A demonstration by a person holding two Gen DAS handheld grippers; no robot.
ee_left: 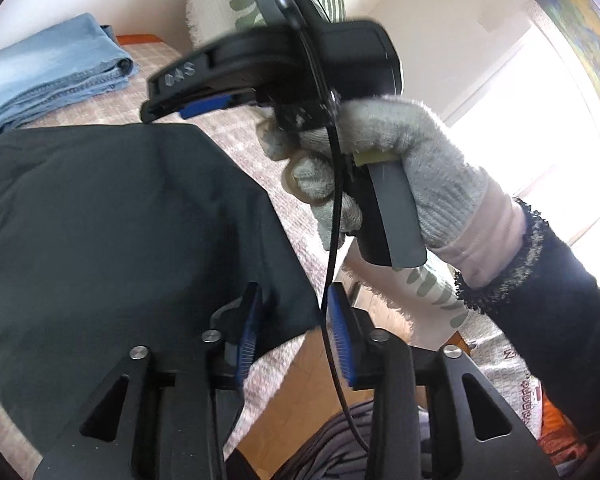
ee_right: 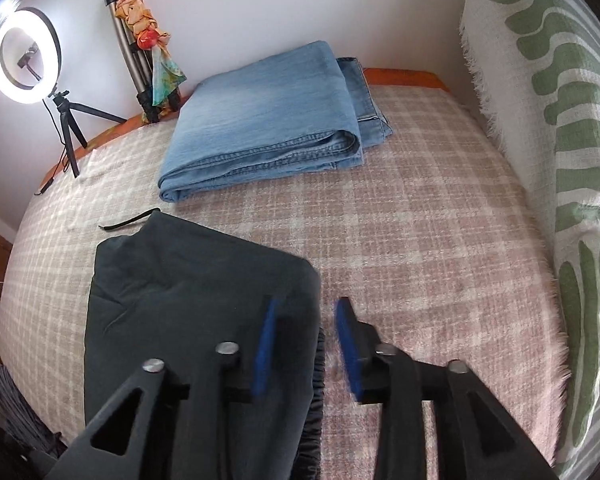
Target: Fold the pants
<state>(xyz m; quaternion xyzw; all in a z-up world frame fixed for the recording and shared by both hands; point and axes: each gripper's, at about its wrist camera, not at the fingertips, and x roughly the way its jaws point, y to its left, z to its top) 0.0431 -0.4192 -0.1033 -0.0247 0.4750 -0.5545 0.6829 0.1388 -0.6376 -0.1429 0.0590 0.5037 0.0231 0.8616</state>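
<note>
Pants [ee_right: 188,300] of dark charcoal cloth lie folded on my near-left part of the bed, a thin black drawstring [ee_right: 126,222] trailing from their far edge. I see them resting on a pink-and-white checked blanket [ee_right: 420,240] that covers the whole bed. Farther back on it sits a folded pair of light blue jeans [ee_right: 268,120], well apart from the dark pair. Along the right side stands a cream cushion with green leaf shapes [ee_right: 560,160]. At the far left a lit ring light [ee_right: 24,56] stands on a small tripod, and beside it a second tripod wrapped in an orange patterned scarf [ee_right: 148,40] leans against the white wall. From my left camera a bright window [ee_left: 520,120] fills the right side of the room.

My right gripper [ee_right: 306,344] has its blue pads spread apart; the gathered waistband edge of the pants lies in the gap, with the left pad over the cloth and the right pad over bare blanket. I cannot tell whether either pad touches the cloth.

My left gripper [ee_left: 296,336] also stands with its jaws apart, a corner of the dark cloth lying between the pads at the bed's edge, and a black cable [ee_left: 332,200] crosses in front. Beyond it I see the right hand [ee_left: 400,160] in a grey knit glove on the other gripper's handle.
</note>
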